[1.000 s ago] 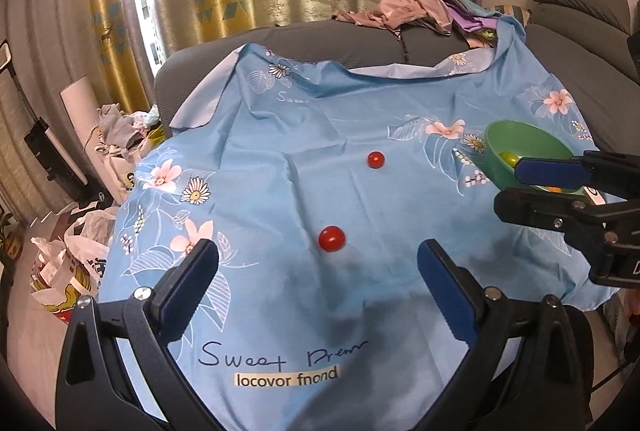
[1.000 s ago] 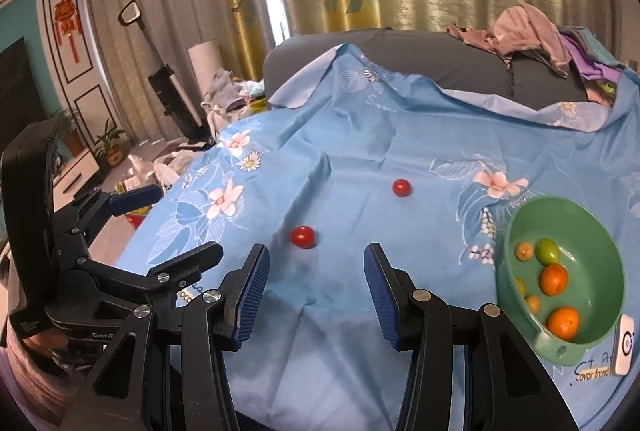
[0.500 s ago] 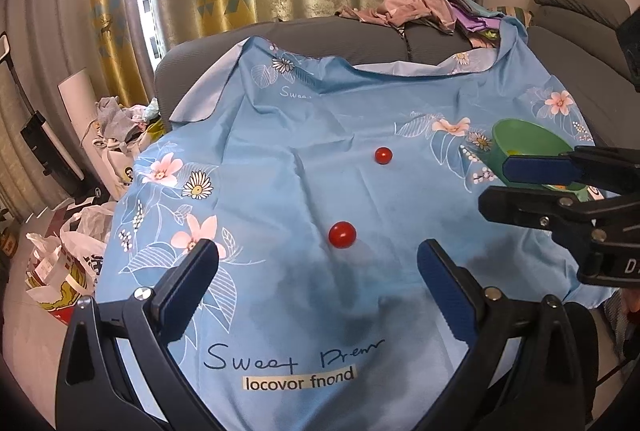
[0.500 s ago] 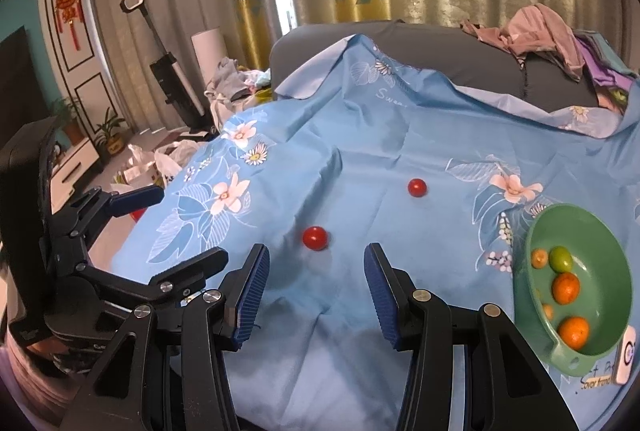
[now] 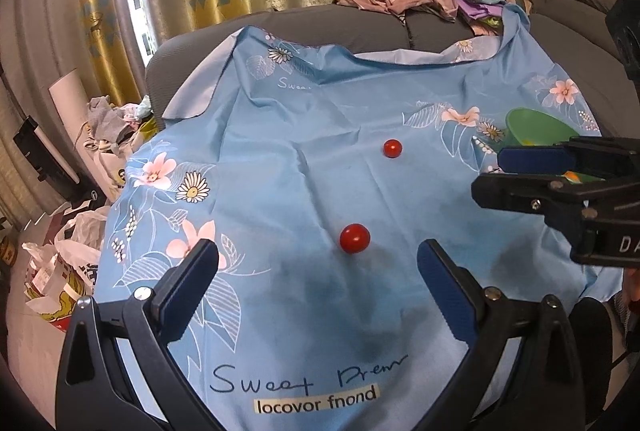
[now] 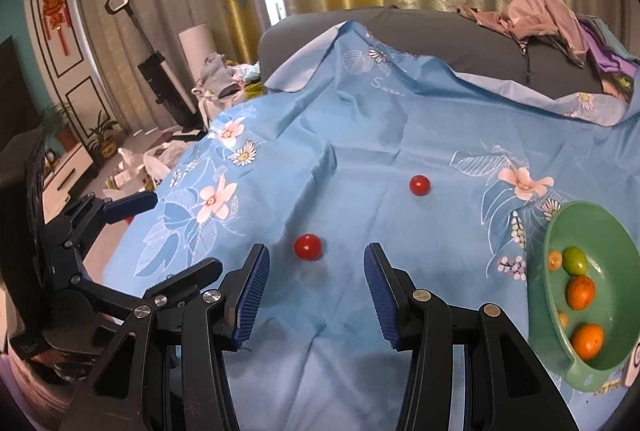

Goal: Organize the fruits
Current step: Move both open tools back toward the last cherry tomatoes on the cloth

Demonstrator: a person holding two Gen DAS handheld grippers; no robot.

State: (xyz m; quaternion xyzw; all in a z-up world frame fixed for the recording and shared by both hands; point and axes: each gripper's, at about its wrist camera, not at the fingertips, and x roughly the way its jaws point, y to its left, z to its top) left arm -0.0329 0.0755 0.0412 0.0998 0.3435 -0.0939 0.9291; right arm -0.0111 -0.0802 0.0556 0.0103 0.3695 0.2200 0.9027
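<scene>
Two tomatoes lie loose; the nearer tomato (image 6: 308,247) sits just ahead of the right gripper (image 6: 316,291), spread wide and empty.

Red tomatoes (image 6: 308,247); green bowl (image 6: 560,231); blue floral cloth (image 6: 360,135).

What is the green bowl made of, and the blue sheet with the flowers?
The green bowl looks like smooth plastic: one even colour, a soft sheen, and a moulded lip at its near edge. The blue sheet looks like thin woven cloth, matte, since it wrinkles, folds and drapes over the sofa behind. The exact fibre cannot be told.
</scene>
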